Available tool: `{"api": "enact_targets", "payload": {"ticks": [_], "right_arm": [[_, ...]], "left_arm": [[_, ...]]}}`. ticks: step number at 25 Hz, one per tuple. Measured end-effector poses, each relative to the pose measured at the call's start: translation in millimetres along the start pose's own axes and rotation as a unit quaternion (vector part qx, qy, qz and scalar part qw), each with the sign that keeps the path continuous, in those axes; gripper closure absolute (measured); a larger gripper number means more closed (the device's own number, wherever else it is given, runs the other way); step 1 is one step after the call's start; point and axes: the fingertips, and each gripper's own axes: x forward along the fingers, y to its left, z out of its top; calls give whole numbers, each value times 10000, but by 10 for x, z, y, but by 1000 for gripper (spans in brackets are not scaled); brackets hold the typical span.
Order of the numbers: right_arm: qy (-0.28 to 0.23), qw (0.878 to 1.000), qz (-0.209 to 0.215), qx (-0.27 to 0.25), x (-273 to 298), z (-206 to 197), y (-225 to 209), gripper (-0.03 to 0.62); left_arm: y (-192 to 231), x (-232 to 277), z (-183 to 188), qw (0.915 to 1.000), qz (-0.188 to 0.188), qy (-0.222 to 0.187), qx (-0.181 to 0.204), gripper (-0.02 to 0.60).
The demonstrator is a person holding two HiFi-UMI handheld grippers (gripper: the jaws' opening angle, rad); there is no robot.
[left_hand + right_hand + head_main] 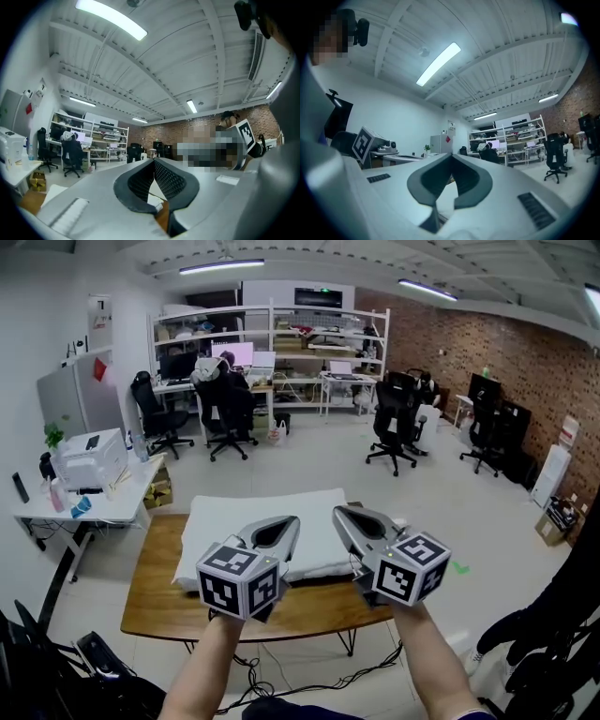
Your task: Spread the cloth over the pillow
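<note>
Left gripper (pixel 292 521) and right gripper (pixel 338 512) both closed, empty — held level above the wooden table (pixel 157 598). White cloth (pixel 234 517) lies flat — long axis left-right along the table.

**Wooden table, 1 white pillow on top**

A brown wooden table (pixel 155 601) is seen standing on a pale floor (pixel 309 465). 1 flat white pillow (pixel 267 526) is laid across its far half. The near strip of wood is left bare.

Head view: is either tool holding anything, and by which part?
Nothing is held. The left tool and the right tool are both shut, tips together with nothing between them, and both hover over the table.
</note>
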Motion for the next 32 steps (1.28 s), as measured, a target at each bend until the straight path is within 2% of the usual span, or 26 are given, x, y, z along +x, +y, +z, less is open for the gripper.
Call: {"api": "enact_targets", "payload": {"ticks": [6, 14, 32], "right_arm": [[-32, 9999, -15, 166, 112, -168, -33, 594], [137, 9995, -6, 267, 304, -364, -70, 594], [210, 9995, 4, 250, 372, -453, -46, 594]], "left_arm": [[-2, 72, -146, 9998, 79, 138, 140, 581], [271, 143, -378, 9988, 291, 394, 38, 581], [312, 93, -331, 9993, 248, 293, 52, 581]]}}
